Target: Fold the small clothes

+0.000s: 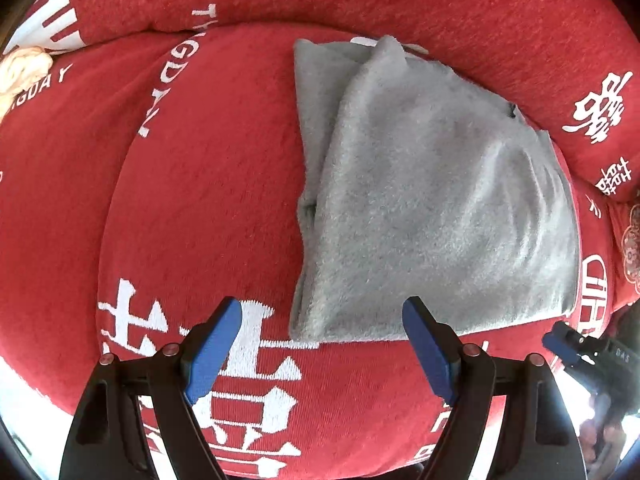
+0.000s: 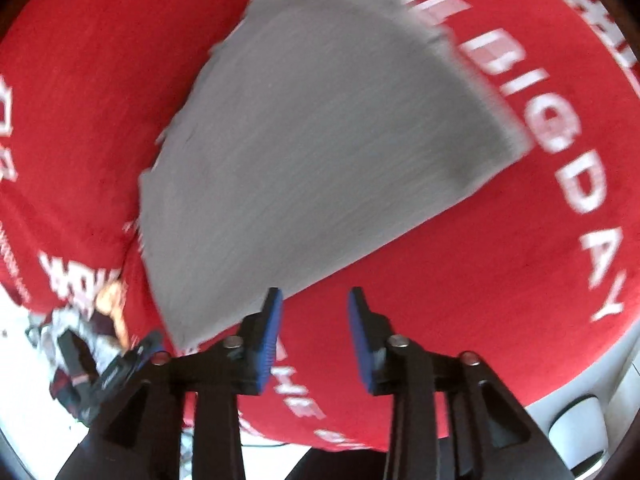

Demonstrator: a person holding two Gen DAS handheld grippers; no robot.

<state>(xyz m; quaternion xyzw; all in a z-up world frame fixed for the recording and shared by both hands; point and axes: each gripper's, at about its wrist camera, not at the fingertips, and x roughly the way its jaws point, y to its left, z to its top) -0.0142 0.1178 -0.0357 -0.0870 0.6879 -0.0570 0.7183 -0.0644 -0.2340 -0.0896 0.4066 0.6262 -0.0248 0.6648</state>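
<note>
A grey fleecy garment [image 1: 420, 200] lies folded on a red cushion with white lettering [image 1: 200, 200]. My left gripper [image 1: 320, 312] is open and empty, hovering just short of the garment's near edge. In the right wrist view the same grey garment [image 2: 320, 140] fills the middle, blurred by motion. My right gripper [image 2: 316, 300] is open and empty, its left fingertip close over the garment's near edge. The right gripper also shows in the left wrist view [image 1: 560, 340] at the far right.
A red back cushion [image 1: 440, 8] rises behind the garment. A cream-coloured soft object [image 1: 20, 68] sits at the far left. A white floor and a white object [image 2: 576, 424] show past the cushion's edge. The other gripper and hand [image 2: 104, 368] are at lower left.
</note>
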